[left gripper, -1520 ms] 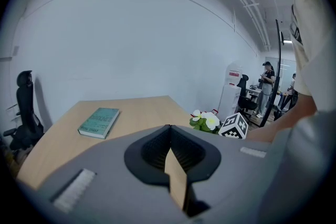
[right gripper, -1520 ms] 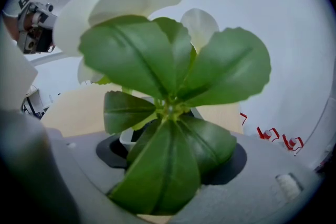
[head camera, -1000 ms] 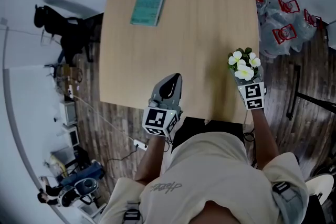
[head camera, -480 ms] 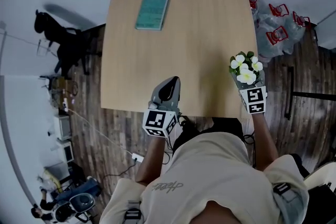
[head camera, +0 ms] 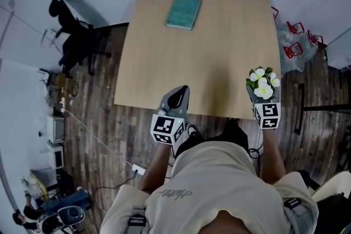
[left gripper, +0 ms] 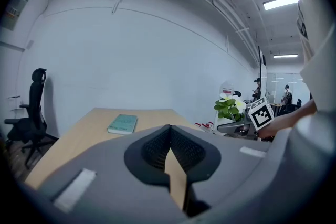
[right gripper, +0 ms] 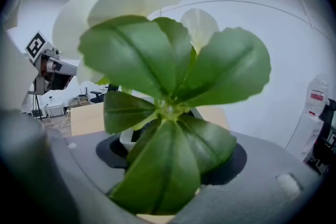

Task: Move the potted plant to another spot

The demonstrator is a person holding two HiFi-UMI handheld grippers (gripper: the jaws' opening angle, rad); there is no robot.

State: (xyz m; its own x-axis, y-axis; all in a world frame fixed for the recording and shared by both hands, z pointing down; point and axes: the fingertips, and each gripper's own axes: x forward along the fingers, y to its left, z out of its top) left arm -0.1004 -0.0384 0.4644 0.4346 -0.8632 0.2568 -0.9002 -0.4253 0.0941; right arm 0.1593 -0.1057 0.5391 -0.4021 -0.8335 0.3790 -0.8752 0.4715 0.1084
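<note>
The potted plant (head camera: 262, 84), white flowers and green leaves in a small white pot, hangs above the wooden table's (head camera: 181, 63) near right corner. My right gripper (head camera: 261, 95) is shut on its pot. In the right gripper view the leaves (right gripper: 168, 107) fill the picture and the white pot (right gripper: 126, 140) shows between the jaws. My left gripper (head camera: 182, 90) is shut and empty, its tips just over the table's near edge. The left gripper view shows its jaws meeting, with the plant (left gripper: 228, 107) off to the right.
A teal book (head camera: 184, 12) lies at the table's far side. A black office chair (head camera: 74, 35) stands on the left. Water jugs with red handles (head camera: 296, 44) sit on the floor at the right. A cable and power strip (head camera: 137, 170) lie on the wooden floor.
Both grippers have drawn back toward the table's near edge. The plant has travelled with the right gripper from further in on the table to the near right corner.
</note>
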